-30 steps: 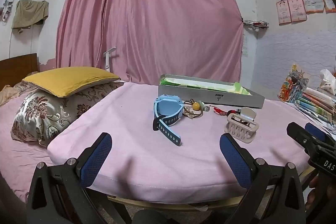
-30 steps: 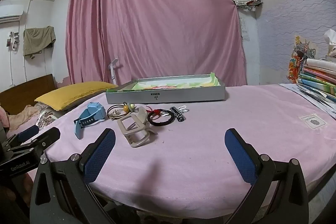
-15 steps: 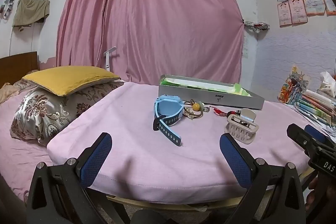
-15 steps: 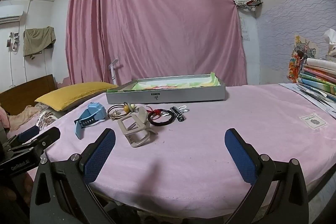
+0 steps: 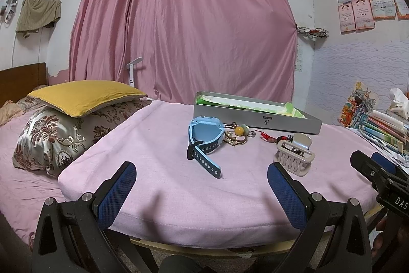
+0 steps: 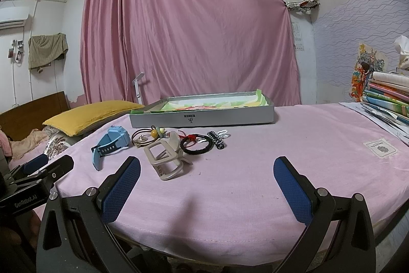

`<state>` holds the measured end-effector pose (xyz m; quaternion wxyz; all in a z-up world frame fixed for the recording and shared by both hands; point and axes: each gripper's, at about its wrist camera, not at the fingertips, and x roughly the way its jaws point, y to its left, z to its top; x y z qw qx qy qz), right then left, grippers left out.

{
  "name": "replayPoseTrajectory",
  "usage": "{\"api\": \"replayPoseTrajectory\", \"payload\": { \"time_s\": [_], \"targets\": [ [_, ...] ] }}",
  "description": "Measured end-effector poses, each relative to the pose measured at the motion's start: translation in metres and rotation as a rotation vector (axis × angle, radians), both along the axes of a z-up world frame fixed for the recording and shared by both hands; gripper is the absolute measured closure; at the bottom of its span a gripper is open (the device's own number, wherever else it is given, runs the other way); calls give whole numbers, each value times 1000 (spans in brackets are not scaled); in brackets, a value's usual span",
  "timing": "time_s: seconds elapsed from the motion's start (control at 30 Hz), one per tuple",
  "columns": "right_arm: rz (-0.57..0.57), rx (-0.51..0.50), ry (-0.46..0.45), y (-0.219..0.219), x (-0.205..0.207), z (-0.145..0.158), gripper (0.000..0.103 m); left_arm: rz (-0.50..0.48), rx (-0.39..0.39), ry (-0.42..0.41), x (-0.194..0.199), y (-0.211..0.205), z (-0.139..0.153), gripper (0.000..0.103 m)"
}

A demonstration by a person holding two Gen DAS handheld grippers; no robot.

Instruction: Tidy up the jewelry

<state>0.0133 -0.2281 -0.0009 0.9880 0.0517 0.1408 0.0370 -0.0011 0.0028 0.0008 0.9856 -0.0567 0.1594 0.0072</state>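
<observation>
A grey tin box (image 5: 255,117) (image 6: 202,115) lies open at the back of a pink-covered table (image 5: 158,145) (image 6: 294,145). In front of it lie a blue watch (image 5: 203,134) (image 6: 111,142), a brown hair tie with a yellow bead (image 5: 239,131) (image 6: 153,133), a beige claw clip (image 5: 294,154) (image 6: 165,159), a black and red bracelet (image 6: 195,143) and a black-and-white braided piece (image 6: 217,138). My left gripper (image 5: 202,183) stands open near the table's front edge, short of the watch. My right gripper (image 6: 207,177) is open too, to the right of the clip. Both hold nothing.
A yellow pillow (image 5: 84,95) on a patterned pillow (image 5: 56,134) lies on the bed at left. Stacked books (image 6: 388,99) (image 5: 383,127) stand at the table's right edge. A pink curtain (image 5: 184,24) hangs behind. A small label (image 6: 381,149) lies on the cloth at right.
The left wrist view has tilted very slightly. Neither gripper has opened or shut, and no object has moved.
</observation>
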Motion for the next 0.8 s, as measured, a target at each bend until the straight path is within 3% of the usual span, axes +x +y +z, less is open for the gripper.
{"api": "replayPoseTrajectory", "payload": {
  "time_s": [0.8],
  "targets": [
    [-2, 0, -2, 2, 0, 0, 1, -4, 0, 0, -1, -1, 0, 0]
  ]
}}
